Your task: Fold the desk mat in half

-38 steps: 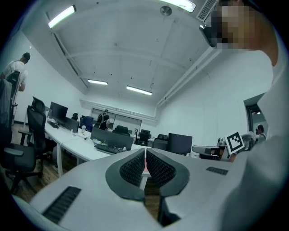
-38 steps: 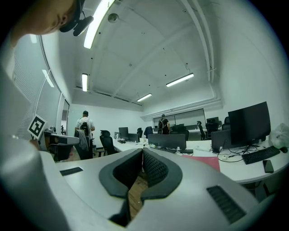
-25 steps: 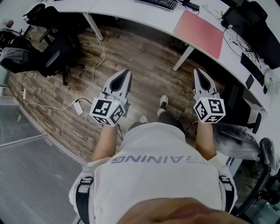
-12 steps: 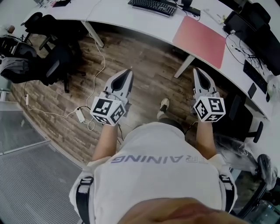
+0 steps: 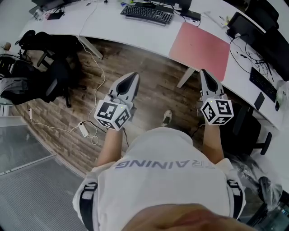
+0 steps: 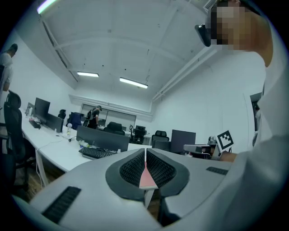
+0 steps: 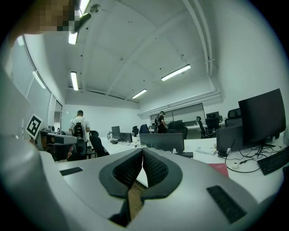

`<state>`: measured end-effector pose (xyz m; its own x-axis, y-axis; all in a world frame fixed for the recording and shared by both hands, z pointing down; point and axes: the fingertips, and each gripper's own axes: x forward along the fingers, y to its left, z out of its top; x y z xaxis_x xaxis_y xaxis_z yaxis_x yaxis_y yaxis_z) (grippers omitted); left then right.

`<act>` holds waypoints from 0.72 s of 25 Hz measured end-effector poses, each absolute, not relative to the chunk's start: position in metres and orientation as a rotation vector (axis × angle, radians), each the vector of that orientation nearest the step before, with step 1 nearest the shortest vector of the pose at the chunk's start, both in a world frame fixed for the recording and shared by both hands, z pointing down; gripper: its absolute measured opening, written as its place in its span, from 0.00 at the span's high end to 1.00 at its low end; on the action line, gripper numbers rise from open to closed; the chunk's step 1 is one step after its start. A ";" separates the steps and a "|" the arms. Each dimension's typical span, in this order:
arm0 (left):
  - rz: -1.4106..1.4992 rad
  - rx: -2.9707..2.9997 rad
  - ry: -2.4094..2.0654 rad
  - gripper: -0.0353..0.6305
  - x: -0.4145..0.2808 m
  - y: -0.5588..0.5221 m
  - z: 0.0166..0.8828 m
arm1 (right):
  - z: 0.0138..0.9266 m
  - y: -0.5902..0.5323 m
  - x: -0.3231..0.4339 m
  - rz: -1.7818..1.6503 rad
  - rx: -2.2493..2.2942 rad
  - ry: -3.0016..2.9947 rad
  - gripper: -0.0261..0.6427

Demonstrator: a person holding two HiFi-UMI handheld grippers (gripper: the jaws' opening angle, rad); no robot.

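Note:
A pink desk mat [image 5: 200, 44] lies flat and unfolded on the white desk [image 5: 135, 31], ahead of me and to the right; a sliver of the desk mat [image 6: 146, 176] shows between the left jaws, and its corner [image 7: 220, 168] shows in the right gripper view. My left gripper [image 5: 132, 80] hangs over the wooden floor, well short of the desk, jaws together with nothing in them. My right gripper [image 5: 204, 75] is held at the same height, just short of the mat's near edge, also shut and empty.
A black keyboard [image 5: 146, 13] lies on the desk left of the mat. Monitors and cables [image 5: 262, 40] crowd the desk's right end. Black office chairs [image 5: 45, 76] stand at the left, with a white power cord [image 5: 86, 128] on the floor. People stand far back in the room.
The desk, mat and keyboard have slid lower and nearer in the head view. Both grippers keep the same pose, jaws together.

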<state>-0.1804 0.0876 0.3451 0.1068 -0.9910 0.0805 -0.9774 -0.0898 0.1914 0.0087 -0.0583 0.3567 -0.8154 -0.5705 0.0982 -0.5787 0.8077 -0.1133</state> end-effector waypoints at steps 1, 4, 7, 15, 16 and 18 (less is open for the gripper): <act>-0.099 2.185 -1.966 0.89 -0.179 0.075 0.345 | 0.357 -0.069 0.011 0.217 0.938 -2.926 0.92; -0.084 2.201 -1.933 0.89 -0.170 0.038 0.347 | 0.358 -0.105 0.023 0.229 0.979 -2.910 0.92; -0.064 2.212 -1.903 0.89 -0.162 0.005 0.352 | 0.361 -0.137 0.036 0.247 1.022 -2.900 0.92; -0.034 2.298 -1.773 0.89 -0.134 -0.081 0.361 | 0.380 -0.203 0.073 0.300 1.155 -2.828 0.92; -0.026 2.308 -1.750 0.89 -0.132 -0.089 0.363 | 0.381 -0.208 0.076 0.303 1.176 -2.818 0.92; -0.020 2.324 -1.708 0.89 -0.131 -0.104 0.368 | 0.384 -0.216 0.082 0.306 1.219 -2.793 0.92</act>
<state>-0.1314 -0.1041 0.3684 0.3101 -0.9403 0.1403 -0.9368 -0.2771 0.2135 0.0820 -0.2161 0.3841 -0.6806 -0.7169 0.1514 -0.7326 0.6638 -0.1503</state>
